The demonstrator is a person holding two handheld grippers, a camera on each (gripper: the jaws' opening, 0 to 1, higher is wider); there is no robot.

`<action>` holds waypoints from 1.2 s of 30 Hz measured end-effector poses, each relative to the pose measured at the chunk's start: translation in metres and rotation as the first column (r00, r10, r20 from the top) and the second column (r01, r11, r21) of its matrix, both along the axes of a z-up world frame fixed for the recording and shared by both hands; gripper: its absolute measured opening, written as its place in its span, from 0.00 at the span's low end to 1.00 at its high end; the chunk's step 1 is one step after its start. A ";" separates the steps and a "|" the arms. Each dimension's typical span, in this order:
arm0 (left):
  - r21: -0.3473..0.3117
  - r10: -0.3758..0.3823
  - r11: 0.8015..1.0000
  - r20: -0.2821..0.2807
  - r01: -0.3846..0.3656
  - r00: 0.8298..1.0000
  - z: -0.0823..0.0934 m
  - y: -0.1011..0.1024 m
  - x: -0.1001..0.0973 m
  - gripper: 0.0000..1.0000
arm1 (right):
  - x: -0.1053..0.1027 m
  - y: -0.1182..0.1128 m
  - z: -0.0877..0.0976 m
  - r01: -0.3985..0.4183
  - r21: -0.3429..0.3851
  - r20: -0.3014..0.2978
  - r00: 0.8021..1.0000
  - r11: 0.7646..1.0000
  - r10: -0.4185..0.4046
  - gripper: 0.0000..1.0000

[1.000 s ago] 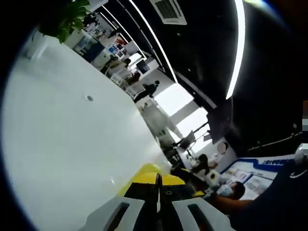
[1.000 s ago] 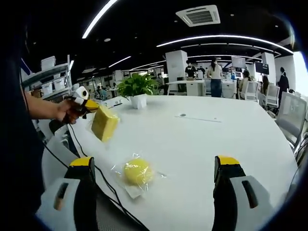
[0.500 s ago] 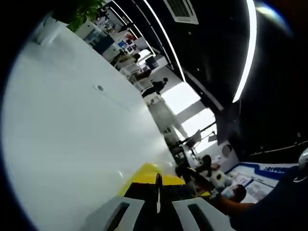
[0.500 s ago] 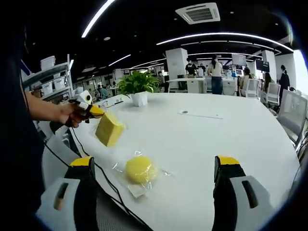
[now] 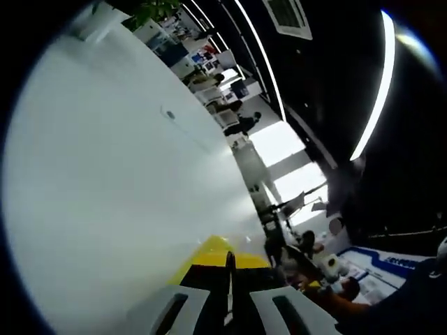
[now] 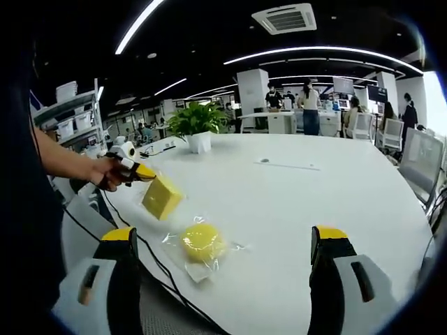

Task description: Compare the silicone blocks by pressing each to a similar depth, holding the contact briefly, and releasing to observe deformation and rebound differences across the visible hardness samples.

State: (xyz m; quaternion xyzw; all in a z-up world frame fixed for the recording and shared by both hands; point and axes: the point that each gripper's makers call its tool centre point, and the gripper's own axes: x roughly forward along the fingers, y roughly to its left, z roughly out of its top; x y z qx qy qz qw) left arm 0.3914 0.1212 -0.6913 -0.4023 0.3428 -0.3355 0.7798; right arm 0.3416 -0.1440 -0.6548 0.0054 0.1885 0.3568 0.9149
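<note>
**Open-plan office**

People are standing and sitting among desks (image 6: 279, 125) and white chairs (image 6: 426, 164) beyond a large white table (image 6: 300, 209); strip lights (image 6: 321, 52) are glowing overhead beside a ceiling air vent (image 6: 288, 18), and a potted plant (image 6: 197, 125) is sitting near the tabletop's far edge.

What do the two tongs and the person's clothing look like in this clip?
The right tongs have pale grey bodies with black inner faces and yellow tips. The left tongs are built alike, grey with black; in the right gripper view they show a yellow tip, a white round part and a black cable trailing off. The person wears a dark sleeve.
</note>
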 end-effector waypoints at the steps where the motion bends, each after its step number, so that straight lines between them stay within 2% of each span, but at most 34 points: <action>1: -0.001 0.002 1.000 0.002 -0.002 1.000 -0.001 0.000 0.001 0.00 | 0.000 0.000 0.000 0.001 0.001 0.001 1.000 1.000 -0.001 0.96; 5: 0.032 0.014 0.999 -0.005 -0.014 1.000 -0.011 0.009 0.006 0.00 | -0.001 0.000 0.000 0.006 0.004 -0.002 1.000 1.000 -0.006 0.96; 6: 0.056 0.025 0.998 -0.004 -0.025 1.000 -0.016 0.013 0.008 0.00 | -0.001 0.000 -0.001 0.005 0.004 -0.001 1.000 1.000 -0.005 0.96; 7: 0.100 0.027 0.995 0.021 -0.029 0.999 -0.023 0.017 0.011 0.00 | -0.001 0.001 -0.001 0.005 0.004 -0.001 1.000 1.000 -0.005 0.96; 9: 0.111 0.010 0.994 0.039 -0.014 0.999 -0.026 0.016 0.012 0.00 | -0.001 0.001 -0.002 0.006 0.004 -0.003 1.000 1.000 -0.006 0.96; 10: 0.138 0.001 0.990 0.053 -0.008 0.999 -0.030 0.018 0.013 0.00 | -0.001 0.002 -0.002 0.005 0.004 -0.002 1.000 1.000 -0.005 0.96; 16: 0.201 -0.015 0.980 0.049 0.005 0.999 -0.043 0.023 0.016 0.00 | -0.003 0.002 -0.001 -0.001 -0.003 -0.001 1.000 1.000 0.001 0.96; 18: 0.240 -0.030 0.971 0.066 0.013 0.997 -0.047 0.025 0.016 0.00 | -0.002 -0.001 -0.001 0.003 -0.005 0.000 1.000 1.000 -0.003 0.96; 20: 0.301 -0.059 0.953 0.089 0.030 0.994 -0.052 0.029 0.016 0.00 | -0.001 -0.002 -0.002 0.006 -0.006 -0.001 1.000 1.000 -0.006 0.96; 22: 0.319 -0.076 0.947 0.084 0.045 0.994 -0.056 0.029 0.014 0.00 | -0.002 -0.002 -0.003 0.005 -0.008 -0.006 1.000 1.000 -0.005 0.96; 24: 0.369 -0.088 0.928 0.098 0.046 0.991 -0.062 0.034 0.016 0.00 | -0.002 -0.002 -0.004 0.002 -0.010 -0.011 1.000 1.000 -0.002 0.96; 26: 0.380 -0.088 0.924 0.097 0.045 0.991 -0.065 0.034 0.016 0.00 | -0.002 -0.001 -0.003 0.001 -0.009 -0.013 1.000 1.000 -0.001 0.96; 29: 0.433 -0.119 0.900 0.124 0.055 0.985 -0.071 0.036 0.018 0.00 | -0.002 -0.001 -0.003 -0.001 -0.009 -0.012 1.000 1.000 0.001 0.96; 36: 0.494 -0.141 0.866 0.108 0.070 0.984 -0.085 0.039 0.023 0.00 | -0.002 -0.004 -0.004 0.004 -0.009 -0.020 1.000 1.000 -0.004 0.96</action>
